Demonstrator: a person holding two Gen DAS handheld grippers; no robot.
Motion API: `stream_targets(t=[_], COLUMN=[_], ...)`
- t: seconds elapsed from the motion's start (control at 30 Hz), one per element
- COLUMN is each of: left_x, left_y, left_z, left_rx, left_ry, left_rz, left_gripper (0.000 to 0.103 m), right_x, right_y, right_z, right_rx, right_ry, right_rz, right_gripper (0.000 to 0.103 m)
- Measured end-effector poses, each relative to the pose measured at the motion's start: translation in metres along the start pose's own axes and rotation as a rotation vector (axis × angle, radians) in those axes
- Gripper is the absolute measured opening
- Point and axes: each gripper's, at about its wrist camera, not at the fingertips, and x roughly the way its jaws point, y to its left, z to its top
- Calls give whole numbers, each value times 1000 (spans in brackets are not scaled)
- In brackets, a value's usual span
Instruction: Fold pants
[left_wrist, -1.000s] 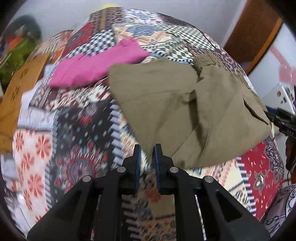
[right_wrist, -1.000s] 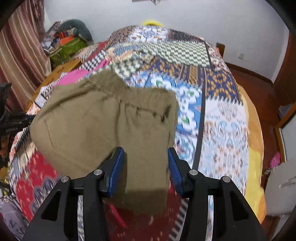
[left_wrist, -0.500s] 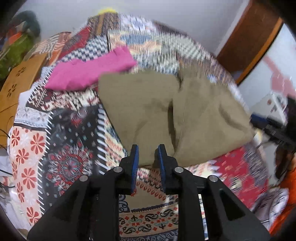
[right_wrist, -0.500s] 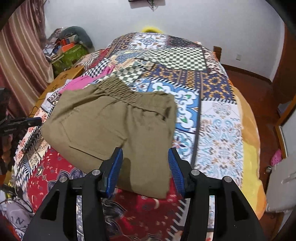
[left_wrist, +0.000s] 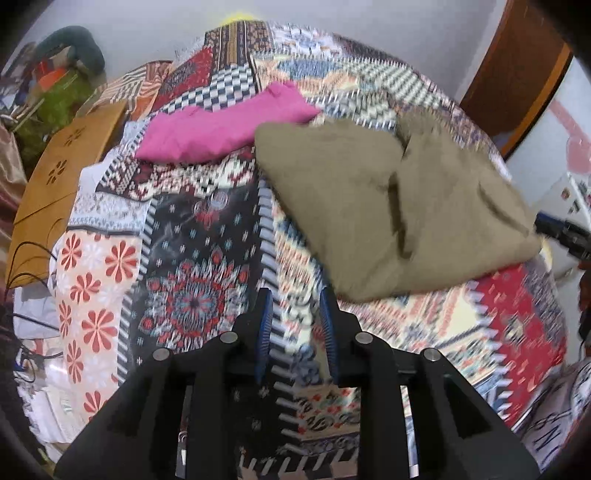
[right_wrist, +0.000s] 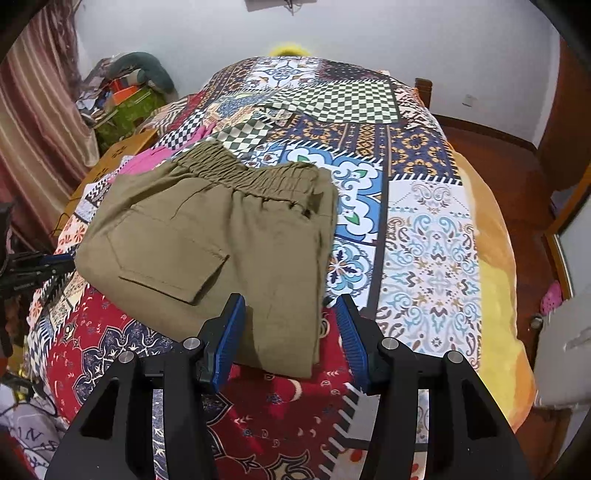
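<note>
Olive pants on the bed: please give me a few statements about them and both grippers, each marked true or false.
1. The olive pants lie folded on the patchwork bedspread. True.
2. The right gripper is clamped on the pants. False: its jaws stand apart, the fabric edge lying loose between them.
3. A pink garment lies beyond the pants in the left wrist view. True.
4. The left gripper holds a pant leg. False: its jaws are opening, with only bedspread seen between them.
5. The elastic waistband faces away from the right gripper. True.
</note>
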Motion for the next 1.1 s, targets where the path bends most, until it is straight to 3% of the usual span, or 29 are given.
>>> stream_targets(t=[0.03, 0.1, 0.2, 0.27, 0.37, 0.6, 1.1], left_x=[-2, -5, -6, 0, 15, 53, 77], left_y=[-1, -6, -13, -15, -13, -6, -11], left_z=[7, 18, 34, 42, 48, 47, 73], left_rx=[-5, -6, -3, -6, -24, -99, -119], left_ry=[-16, -47, -105, -106, -70, 29, 35], left_rz=[-12, -20, -19, -25, -44, -123, -210], left_gripper=[29, 49, 66, 67, 67, 67, 67], right_x=[-2, -6, -11, -10, -2, 38, 82], right_y=[-1, -1, -2, -4, -12, -31, -46], right_z=[1, 5, 11, 16, 20, 22, 40], right_rx=[0, -6, -12, -3, 32, 131, 236], right_ry=[-4, -21, -47, -53, -48, 49, 109], right_rz=[-3, -15, -27, -18, 1, 93, 310], right_gripper=[47, 55, 59, 60, 70, 70, 70])
